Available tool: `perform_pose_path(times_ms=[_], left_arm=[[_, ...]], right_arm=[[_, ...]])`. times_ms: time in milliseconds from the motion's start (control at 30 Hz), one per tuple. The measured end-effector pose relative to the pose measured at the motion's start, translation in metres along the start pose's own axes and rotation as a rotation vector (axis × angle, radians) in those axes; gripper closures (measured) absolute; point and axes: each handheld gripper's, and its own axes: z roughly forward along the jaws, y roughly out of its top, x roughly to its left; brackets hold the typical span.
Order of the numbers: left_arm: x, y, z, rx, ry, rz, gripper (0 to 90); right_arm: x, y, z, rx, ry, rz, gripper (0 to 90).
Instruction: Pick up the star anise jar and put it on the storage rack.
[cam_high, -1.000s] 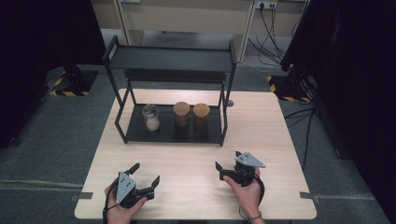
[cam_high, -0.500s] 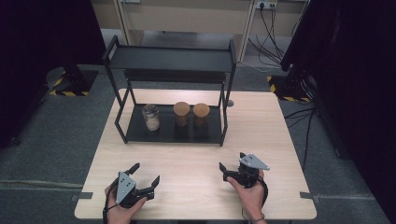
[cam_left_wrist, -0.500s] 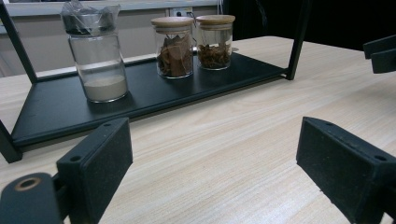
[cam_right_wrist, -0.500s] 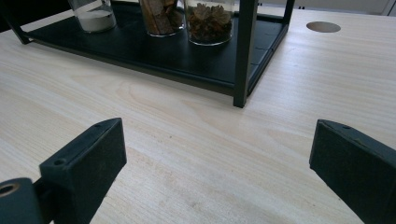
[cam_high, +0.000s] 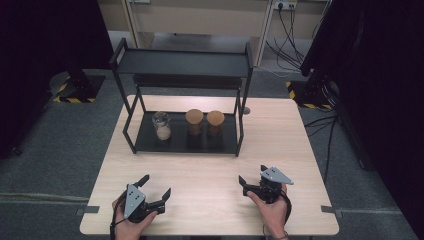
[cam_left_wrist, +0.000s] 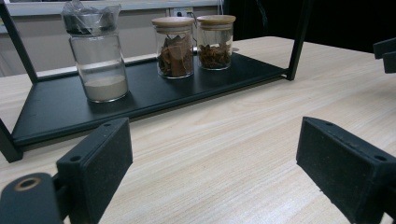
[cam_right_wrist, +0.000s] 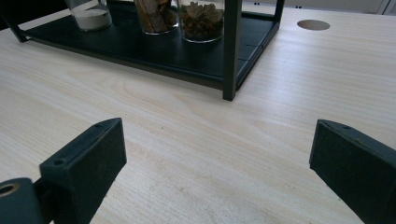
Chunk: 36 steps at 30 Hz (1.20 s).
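Note:
A black two-tier rack stands at the back of the wooden table. Its lower shelf holds three glass jars in a row: a clear jar with white powder, then a wood-lidded jar of brown sticks and a wood-lidded jar of dried bits. My left gripper rests open near the front left edge. Open too, my right gripper sits at the front right. Both are empty and well short of the rack.
The rack's top shelf is bare. Its front right post stands ahead of the right gripper. A round cable hole lies in the table beyond it. Cables and dark stands surround the table on the grey floor.
My right gripper has drifted slightly right and toward the near edge. The left gripper and the jars have not moved.

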Motion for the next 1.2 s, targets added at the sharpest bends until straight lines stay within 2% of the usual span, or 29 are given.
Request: perform_pose_path(times_ms=[667, 1200], left_arm=[[-0.0002, 0.0000, -0.0001, -0.001, 0.001, 0.001, 10.2], [-0.0002, 0.0000, 0.0000, 0.001, 0.000, 0.003, 10.2]], right_arm=[[-0.0031, -0.0088, -0.0033, -0.007, -0.017, 0.018, 4.0], [-0.0036, -0.0092, -0.0040, -0.014, -0.019, 0.023, 4.0]])
